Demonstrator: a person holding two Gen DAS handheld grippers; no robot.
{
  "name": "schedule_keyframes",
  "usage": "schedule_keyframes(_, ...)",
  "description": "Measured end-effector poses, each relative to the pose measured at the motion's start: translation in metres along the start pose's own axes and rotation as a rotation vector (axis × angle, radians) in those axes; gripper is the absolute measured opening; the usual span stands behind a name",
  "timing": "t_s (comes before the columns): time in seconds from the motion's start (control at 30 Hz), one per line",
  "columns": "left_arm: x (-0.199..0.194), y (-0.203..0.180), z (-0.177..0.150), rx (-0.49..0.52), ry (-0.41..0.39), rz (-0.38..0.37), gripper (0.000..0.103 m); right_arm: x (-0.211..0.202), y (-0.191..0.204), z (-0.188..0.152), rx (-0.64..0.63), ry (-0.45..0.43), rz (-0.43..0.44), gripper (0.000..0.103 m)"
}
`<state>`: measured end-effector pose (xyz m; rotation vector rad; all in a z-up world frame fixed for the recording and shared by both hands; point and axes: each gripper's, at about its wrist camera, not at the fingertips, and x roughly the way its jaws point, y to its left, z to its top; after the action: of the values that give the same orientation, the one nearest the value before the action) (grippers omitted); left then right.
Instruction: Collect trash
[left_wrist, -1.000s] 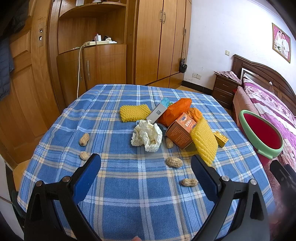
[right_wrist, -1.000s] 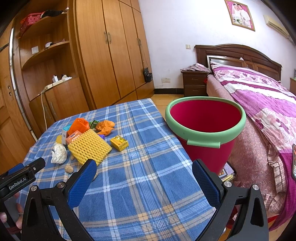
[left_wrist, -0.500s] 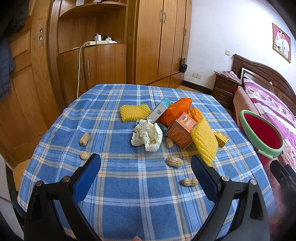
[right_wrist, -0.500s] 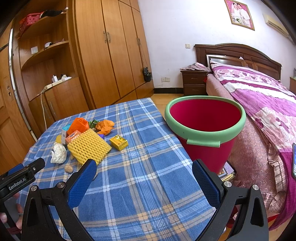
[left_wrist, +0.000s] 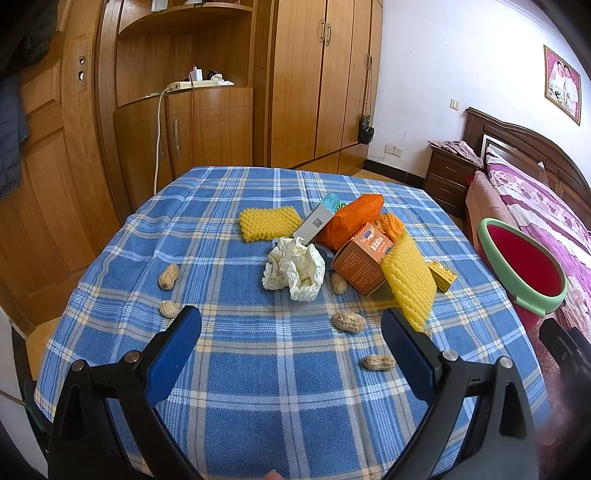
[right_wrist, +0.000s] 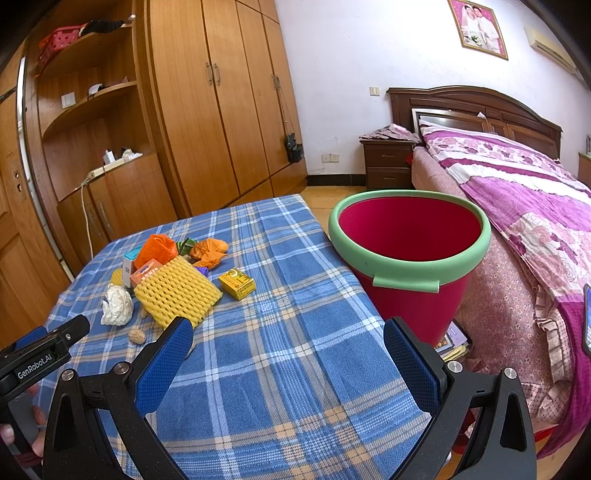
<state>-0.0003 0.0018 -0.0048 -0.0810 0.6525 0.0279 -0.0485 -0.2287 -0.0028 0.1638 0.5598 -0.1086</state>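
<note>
Trash lies on a blue plaid table (left_wrist: 258, 369): a crumpled white tissue (left_wrist: 295, 271), two yellow foam nets (left_wrist: 408, 280) (left_wrist: 267, 223), an orange box (left_wrist: 362, 258), an orange bag (left_wrist: 351, 221), a small yellow box (right_wrist: 236, 282) and several peanuts (left_wrist: 349, 322). A red bin with a green rim (right_wrist: 408, 254) stands beside the table's right edge. My left gripper (left_wrist: 291, 325) is open and empty, just short of the tissue. My right gripper (right_wrist: 288, 332) is open and empty above the table's near right part.
Wooden wardrobes and shelves (left_wrist: 229, 96) stand behind the table. A bed with a purple cover (right_wrist: 517, 206) and a nightstand (right_wrist: 386, 162) are to the right. The left gripper's body (right_wrist: 40, 356) shows at the right wrist view's left edge.
</note>
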Motion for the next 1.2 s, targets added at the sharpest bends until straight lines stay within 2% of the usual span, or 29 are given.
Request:
schedule_keyframes(0.6,0.005,0.012,0.001,0.003,-0.004,0.024,0.097,0.004,-0.003,-0.002,0.012,0.014,0.006,0.102)
schedule_keyframes(0.83,0.019,0.022,0.013,-0.001,0.020,0.037,0.097,0.015,-0.003,0.006,0.011,0.029,0.042,0.102)
schedule_keyframes(1.03,0.043,0.021,0.022,0.001,0.076,-0.002,0.097,0.029,-0.002,0.015,0.018,0.044,0.078,0.102)
schedule_keyframes(1.2,0.067,0.013,0.029,0.015,0.126,-0.021,0.086,0.039,0.005,0.021,-0.012,0.043,0.097,0.102)
